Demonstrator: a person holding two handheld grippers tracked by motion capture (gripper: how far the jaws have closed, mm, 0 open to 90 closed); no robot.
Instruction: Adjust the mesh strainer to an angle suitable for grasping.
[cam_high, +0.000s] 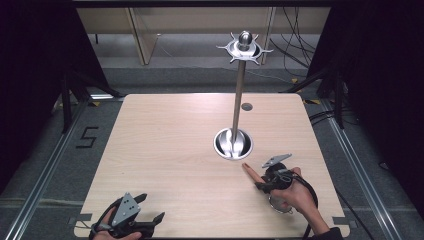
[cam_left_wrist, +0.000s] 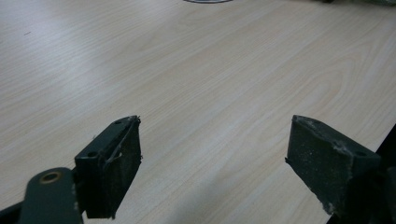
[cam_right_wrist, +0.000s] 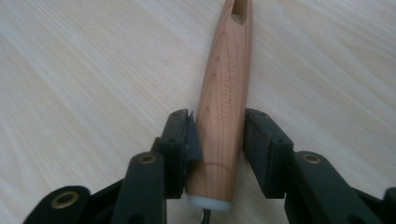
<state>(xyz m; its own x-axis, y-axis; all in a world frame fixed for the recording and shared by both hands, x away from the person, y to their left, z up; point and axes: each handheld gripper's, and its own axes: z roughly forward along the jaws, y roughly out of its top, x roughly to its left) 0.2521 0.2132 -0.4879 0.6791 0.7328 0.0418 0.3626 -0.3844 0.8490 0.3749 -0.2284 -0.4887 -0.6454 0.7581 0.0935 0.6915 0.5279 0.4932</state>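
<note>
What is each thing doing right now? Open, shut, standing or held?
Left gripper: open, nothing between its jaws, low over the table.
Right gripper: shut on the wooden handle.
Wooden handle: clamped near its white-capped end, hanging hole at the far end.
Utensil stand: upright, hooks at its top bare.

You have a light wooden table (cam_high: 165, 150) before you, its grain running crosswise. A tall metal stand (cam_high: 239, 95) rises from a round steel base (cam_high: 233, 143) right of the table's centre, topped by a ring of hooks (cam_high: 244, 48). A small grey disc (cam_high: 247, 106) sits in the table near the far edge. Beyond, you see cables (cam_high: 295, 47) on the floor and pale wooden furniture legs (cam_high: 140, 35).
</note>
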